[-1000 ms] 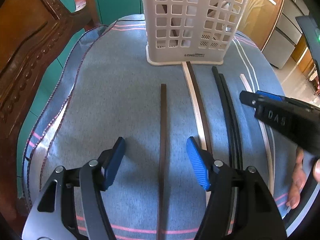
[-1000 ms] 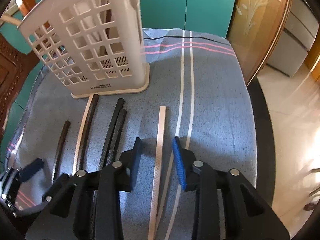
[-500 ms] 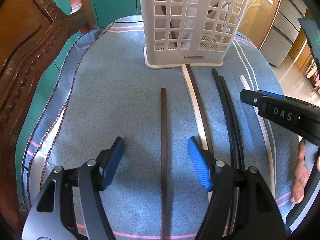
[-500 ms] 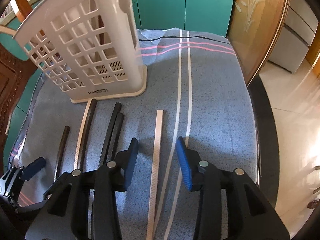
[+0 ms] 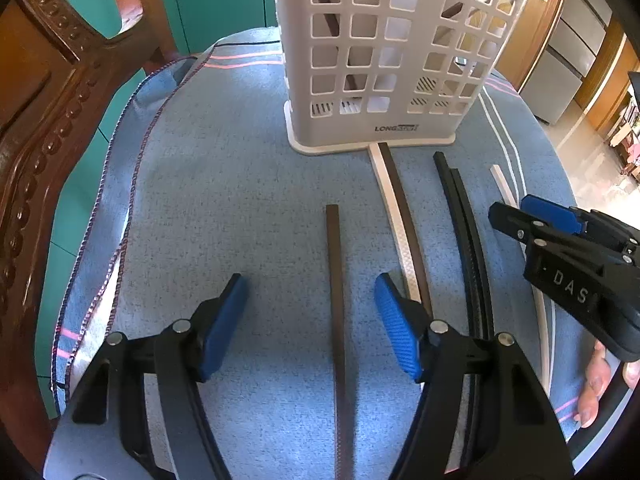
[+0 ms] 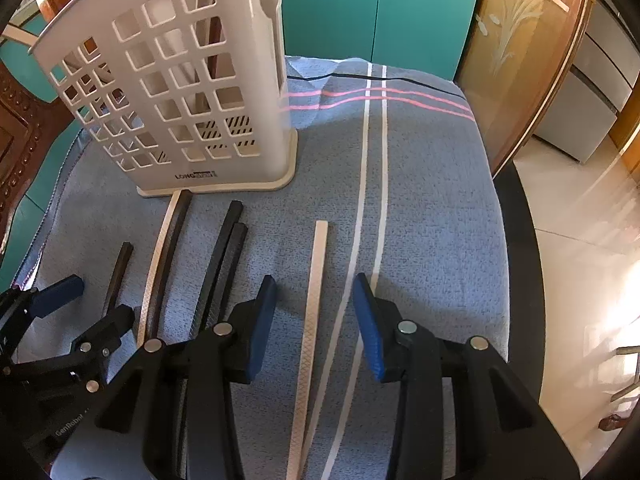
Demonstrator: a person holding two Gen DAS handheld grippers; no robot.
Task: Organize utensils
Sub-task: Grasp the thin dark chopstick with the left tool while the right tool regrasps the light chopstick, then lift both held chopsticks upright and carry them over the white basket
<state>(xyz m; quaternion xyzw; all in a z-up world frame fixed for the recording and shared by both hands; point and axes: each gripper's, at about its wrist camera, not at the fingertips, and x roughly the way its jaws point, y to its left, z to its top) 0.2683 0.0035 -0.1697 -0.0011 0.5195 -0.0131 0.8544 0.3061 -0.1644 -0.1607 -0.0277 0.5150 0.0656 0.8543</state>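
A dark brown stick [image 5: 335, 280] lies on the blue cloth [image 5: 224, 200], pointing at the white slotted basket [image 5: 392, 60]. My left gripper [image 5: 310, 284] straddles this stick, pads apart from it, jaws closing slightly. A cream stick [image 6: 314, 300] lies between the pads of my right gripper [image 6: 316, 280], which is open and not touching it. The right wrist view shows the left gripper [image 6: 98, 300] over the brown stick [image 6: 118, 276], left of the basket [image 6: 180, 100]. Some sticks stand inside the basket.
A white and brown pair of sticks [image 5: 400, 216] and a black pair [image 5: 464, 232] lie between the two grippers. A carved wooden chair [image 5: 48, 80] stands at the left. The table's dark edge [image 6: 520, 240] drops to the floor on the right. A person's fingers [image 5: 596, 384] hold the right gripper [image 5: 516, 210].
My left gripper has moved forward along the brown stick toward the basket. The right gripper's jaws have widened a little around the cream stick.
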